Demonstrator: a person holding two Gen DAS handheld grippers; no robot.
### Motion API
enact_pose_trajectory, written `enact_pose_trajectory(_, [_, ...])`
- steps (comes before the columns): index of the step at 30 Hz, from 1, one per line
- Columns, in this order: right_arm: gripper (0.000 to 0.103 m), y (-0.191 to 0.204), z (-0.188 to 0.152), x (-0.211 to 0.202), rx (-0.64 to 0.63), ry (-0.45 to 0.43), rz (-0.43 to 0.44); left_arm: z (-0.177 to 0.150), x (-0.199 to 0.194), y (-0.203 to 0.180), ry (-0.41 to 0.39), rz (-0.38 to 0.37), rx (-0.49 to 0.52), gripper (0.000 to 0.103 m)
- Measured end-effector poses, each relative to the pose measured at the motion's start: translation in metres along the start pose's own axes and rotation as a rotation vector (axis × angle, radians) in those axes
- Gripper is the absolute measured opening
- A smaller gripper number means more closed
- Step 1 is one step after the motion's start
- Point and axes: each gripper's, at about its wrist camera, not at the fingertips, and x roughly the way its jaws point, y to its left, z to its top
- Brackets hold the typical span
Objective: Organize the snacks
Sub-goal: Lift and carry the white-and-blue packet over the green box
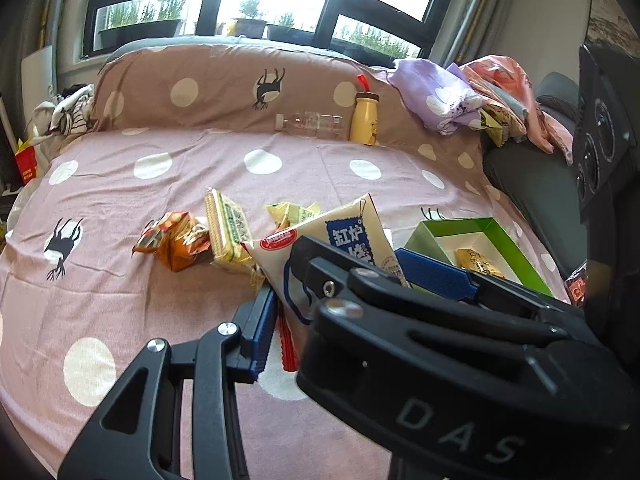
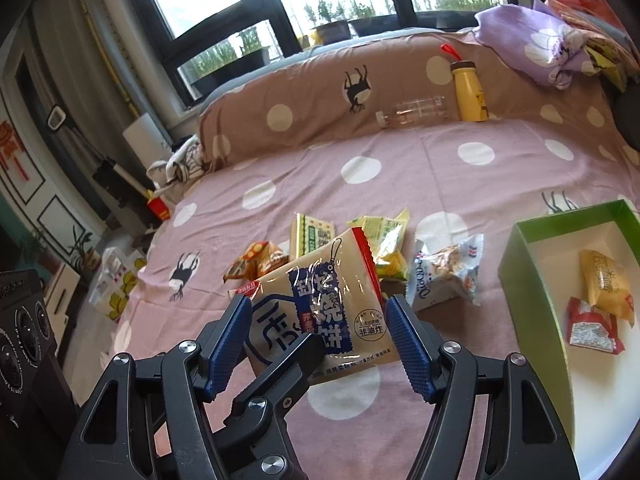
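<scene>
Clearly the left claw [image 2: 304, 344] is clamped on the near end of the cream biscuit packet [image 2: 332, 300], held up over the bed [image 2: 460, 200]. The right claw [image 2: 316, 344] stands wide, its pads flanking the packet without touching. The packet's long axis points away (slightly tilted); the green box [image 2: 528, 280] lies to the right, nearer the right hand.

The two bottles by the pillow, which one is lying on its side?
The clear plastic bottle lies on its side; the yellow bottle beside it stands upright.
</scene>
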Motion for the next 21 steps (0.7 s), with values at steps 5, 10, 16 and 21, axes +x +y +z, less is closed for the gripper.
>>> enact_pose_trajectory(5, [0.072,-0.011,0.003,-0.010,0.023,-0.023,-0.005,0.006,0.000,-0.013,-0.006,-0.008,0.031,0.036])
enact_pose_trajectory(10, [0.072,-0.023,0.007,-0.022,0.047,-0.052,-0.015,0.011,-0.001,-0.027,-0.014,-0.024,0.061,0.036])
enact_pose_trajectory(16, [0.073,-0.041,0.011,-0.034,0.083,-0.077,-0.024,0.016,0.004,-0.046,-0.015,-0.041,0.091,0.036])
enact_pose_trajectory(21, [0.073,-0.054,0.014,-0.044,0.110,-0.098,-0.033,0.019,0.007,-0.059,-0.019,-0.056,0.113,0.036])
